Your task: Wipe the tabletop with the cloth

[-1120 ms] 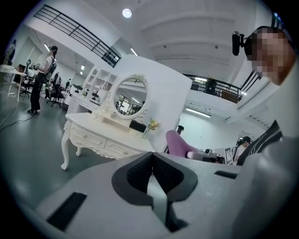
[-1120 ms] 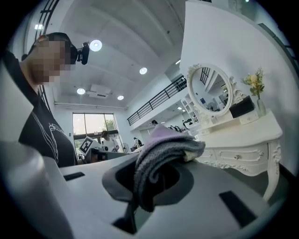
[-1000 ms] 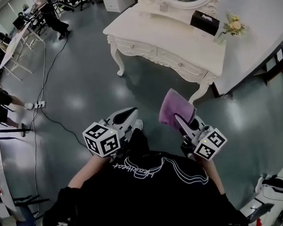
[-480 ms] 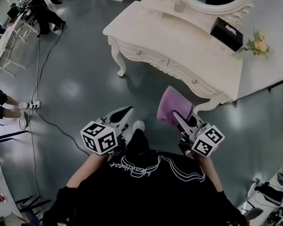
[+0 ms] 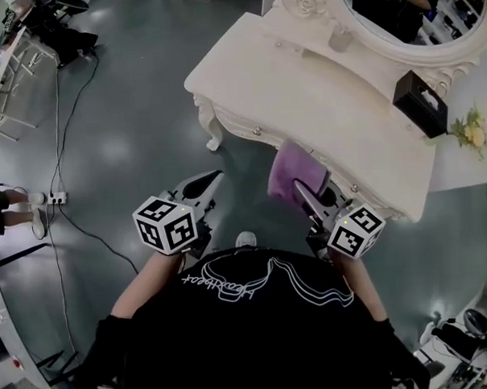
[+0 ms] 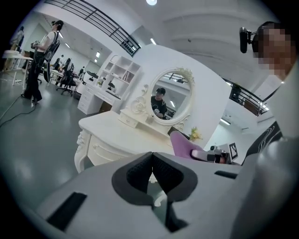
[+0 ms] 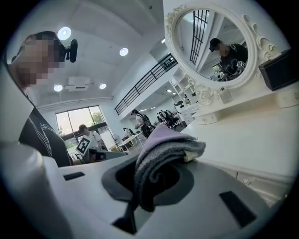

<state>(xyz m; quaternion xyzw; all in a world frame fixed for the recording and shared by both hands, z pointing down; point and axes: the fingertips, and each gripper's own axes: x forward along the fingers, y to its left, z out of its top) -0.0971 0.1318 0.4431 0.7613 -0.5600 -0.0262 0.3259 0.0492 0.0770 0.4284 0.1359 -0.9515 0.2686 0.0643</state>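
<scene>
My right gripper [image 5: 303, 192] is shut on a folded purple cloth [image 5: 296, 170], held up at the front edge of the white dressing table [image 5: 319, 85]. In the right gripper view the cloth [image 7: 161, 151] bulges out of the jaws of this gripper [image 7: 147, 189], with the tabletop [image 7: 247, 135] just beyond it. My left gripper [image 5: 204, 183] hangs over the grey floor, left of the table, its jaws shut on nothing [image 6: 151, 172]. The left gripper view also catches the cloth [image 6: 183, 144] and the table [image 6: 119, 135].
An oval mirror [image 5: 405, 17] stands at the table's back, with a black tissue box [image 5: 419, 103], a small cup [image 5: 340, 39] and flowers [image 5: 472, 131] on top. A cable [image 5: 61, 109] and power strip [image 5: 57, 197] lie on the floor at left.
The person has stepped closer to the dressing table. The cloth in my right gripper now reaches the table's front edge. Both grippers keep their hold and pose.
</scene>
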